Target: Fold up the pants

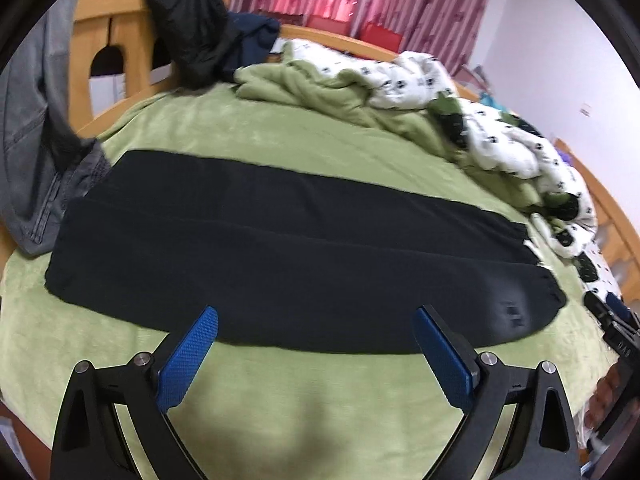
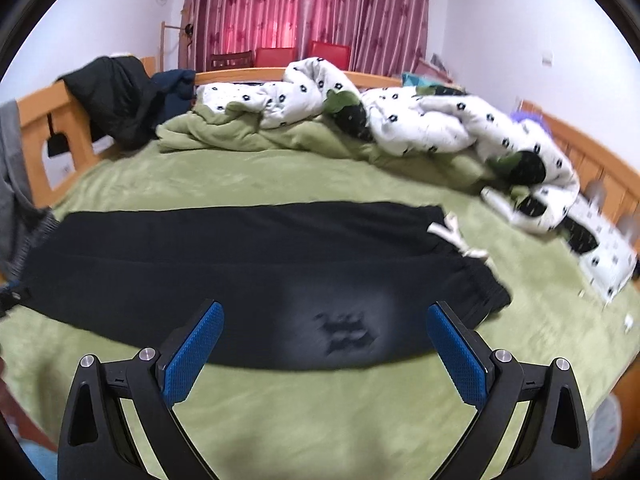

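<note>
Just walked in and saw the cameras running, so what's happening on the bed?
A person with a two-finger gripper in each hand is about to fold a pair of black pants laid flat and lengthwise across the green bed cover. The left gripper and right gripper are both open over the near edge of the pants, holding nothing. The white drawstring at the waistband lies to the right. A rumpled white quilt sits farther back.

I record black pants [image 2: 248,264] with a white drawstring [image 2: 452,236] on a plain green blanket [image 2: 320,408]. My gripper pads [image 1: 192,360] are blue. The quilt [image 2: 440,120] is white with small black motifs. Curtains [image 2: 260,4] show pink-red stripes. Bed frame [image 2: 580,148]: orange-tan wood.
</note>
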Tool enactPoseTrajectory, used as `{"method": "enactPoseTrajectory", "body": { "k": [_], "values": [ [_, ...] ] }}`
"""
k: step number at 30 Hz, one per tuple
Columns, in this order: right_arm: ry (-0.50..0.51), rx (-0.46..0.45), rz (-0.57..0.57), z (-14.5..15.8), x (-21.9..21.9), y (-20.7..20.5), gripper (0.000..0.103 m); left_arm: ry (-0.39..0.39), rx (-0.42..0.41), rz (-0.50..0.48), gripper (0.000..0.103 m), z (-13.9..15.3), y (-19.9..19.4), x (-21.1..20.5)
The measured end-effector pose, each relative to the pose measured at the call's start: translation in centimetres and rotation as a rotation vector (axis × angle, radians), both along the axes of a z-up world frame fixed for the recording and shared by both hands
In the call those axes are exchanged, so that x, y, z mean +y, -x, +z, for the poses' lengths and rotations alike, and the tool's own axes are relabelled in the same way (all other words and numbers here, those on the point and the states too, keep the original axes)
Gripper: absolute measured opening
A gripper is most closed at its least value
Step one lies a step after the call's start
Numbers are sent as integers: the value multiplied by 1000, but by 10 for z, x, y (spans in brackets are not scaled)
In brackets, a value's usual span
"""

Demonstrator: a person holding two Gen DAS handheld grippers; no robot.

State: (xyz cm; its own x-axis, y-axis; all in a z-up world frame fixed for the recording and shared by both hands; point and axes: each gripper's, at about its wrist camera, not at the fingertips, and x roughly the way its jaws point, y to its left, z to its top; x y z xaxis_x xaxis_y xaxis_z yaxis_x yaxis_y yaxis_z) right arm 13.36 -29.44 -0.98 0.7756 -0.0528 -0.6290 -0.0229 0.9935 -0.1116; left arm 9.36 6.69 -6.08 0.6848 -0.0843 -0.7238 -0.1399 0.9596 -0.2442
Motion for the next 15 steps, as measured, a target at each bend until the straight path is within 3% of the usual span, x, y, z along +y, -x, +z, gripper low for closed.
{"method": "enactPoseTrajectory", "body": {
  "k": [3,6,11,15],
  "values": [
    [-17,33,-25,-22,-25,-18,100,20,23,24,97,-19,-3,21],
    [-118,96,-68,-55,-56,-33,100,29,61,54,92,-44,-5,41],
    [-180,170,-131,-112,-92,-41,89,153,62,134,83,-79,7,76],
    [-198,189,-124,-138,-104,-36,87,225,45,166,82,-101,13,95]
  ]
}}
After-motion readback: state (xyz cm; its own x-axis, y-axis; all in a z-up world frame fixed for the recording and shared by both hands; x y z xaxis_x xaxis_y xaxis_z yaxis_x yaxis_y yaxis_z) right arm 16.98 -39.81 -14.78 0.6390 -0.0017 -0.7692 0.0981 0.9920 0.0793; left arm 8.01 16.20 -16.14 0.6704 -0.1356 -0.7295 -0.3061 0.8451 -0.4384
